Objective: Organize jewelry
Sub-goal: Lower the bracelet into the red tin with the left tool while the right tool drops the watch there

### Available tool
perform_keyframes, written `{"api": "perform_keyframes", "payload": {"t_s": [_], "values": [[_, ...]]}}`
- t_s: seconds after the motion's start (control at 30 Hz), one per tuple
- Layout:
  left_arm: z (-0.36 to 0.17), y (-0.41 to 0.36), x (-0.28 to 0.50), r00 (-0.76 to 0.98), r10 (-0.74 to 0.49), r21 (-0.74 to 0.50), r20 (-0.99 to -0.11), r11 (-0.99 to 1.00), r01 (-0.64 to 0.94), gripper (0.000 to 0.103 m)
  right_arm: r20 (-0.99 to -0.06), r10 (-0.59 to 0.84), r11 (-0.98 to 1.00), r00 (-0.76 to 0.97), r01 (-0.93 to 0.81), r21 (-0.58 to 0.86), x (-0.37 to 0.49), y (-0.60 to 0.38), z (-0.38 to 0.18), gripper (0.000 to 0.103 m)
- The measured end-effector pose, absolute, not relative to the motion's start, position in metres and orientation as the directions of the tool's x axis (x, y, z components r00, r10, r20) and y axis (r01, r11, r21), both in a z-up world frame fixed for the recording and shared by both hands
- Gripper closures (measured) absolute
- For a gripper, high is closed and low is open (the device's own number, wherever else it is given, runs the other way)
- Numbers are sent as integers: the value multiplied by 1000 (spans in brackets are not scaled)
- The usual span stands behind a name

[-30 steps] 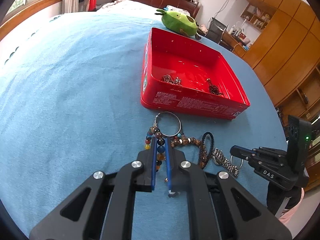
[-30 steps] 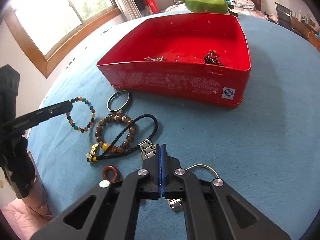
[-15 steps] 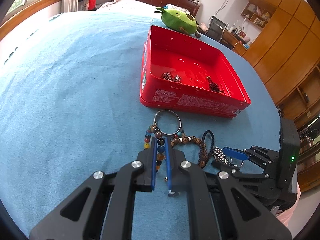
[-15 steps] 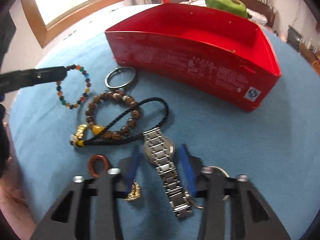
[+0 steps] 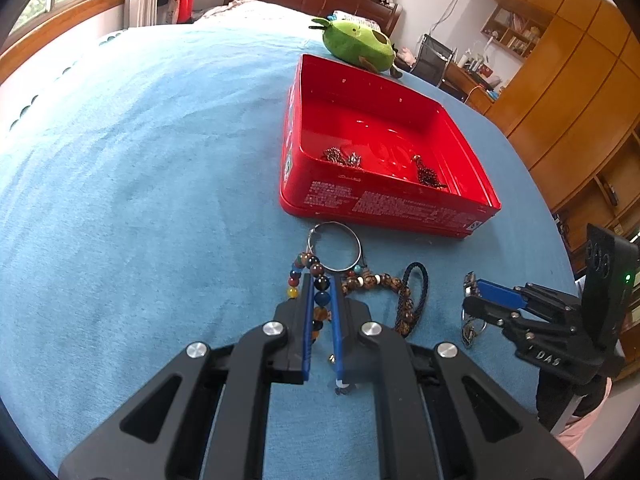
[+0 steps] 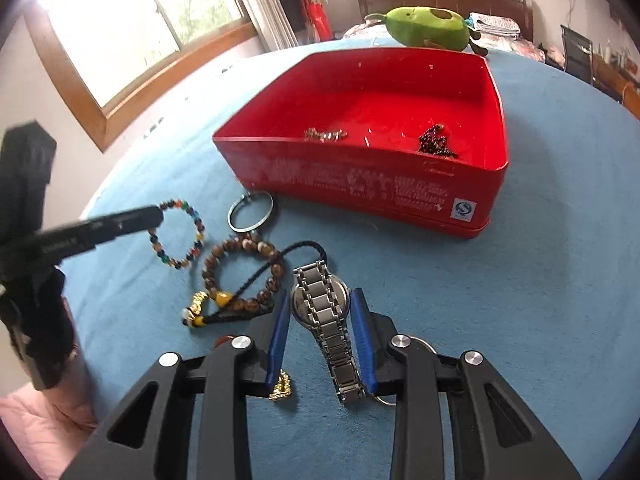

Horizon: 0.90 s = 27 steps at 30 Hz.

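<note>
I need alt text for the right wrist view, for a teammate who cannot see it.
The right gripper pinches the case of a silver watch on a blue cloth. Left of it lie a brown bead bracelet, a black cord, a metal ring and a multicoloured bracelet held by the left gripper. Behind, a red tin holds two chains.

One red tin [image 6: 360,184] holding two small chains [image 6: 325,134]. Outside it: two bead bracelets [image 6: 178,232], one metal ring [image 6: 251,212], one braided cord [image 6: 304,249], one steel watch [image 6: 320,304], one gold trinket [image 6: 282,389], one plush toy [image 6: 426,28].
</note>
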<state>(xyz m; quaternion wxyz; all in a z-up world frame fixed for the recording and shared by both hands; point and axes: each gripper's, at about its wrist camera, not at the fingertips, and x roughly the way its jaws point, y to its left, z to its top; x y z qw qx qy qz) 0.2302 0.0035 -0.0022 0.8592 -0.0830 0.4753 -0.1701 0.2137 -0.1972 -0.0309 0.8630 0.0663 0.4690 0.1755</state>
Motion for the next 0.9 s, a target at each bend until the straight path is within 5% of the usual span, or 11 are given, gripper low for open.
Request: {"api": "perform_keyframes", "payload": {"t_s": [0.9], "values": [[86,-34,247,584,-390,-243,-712,917,316,96,-693,345,937,633,-184,298,246,-229,59,72]]}}
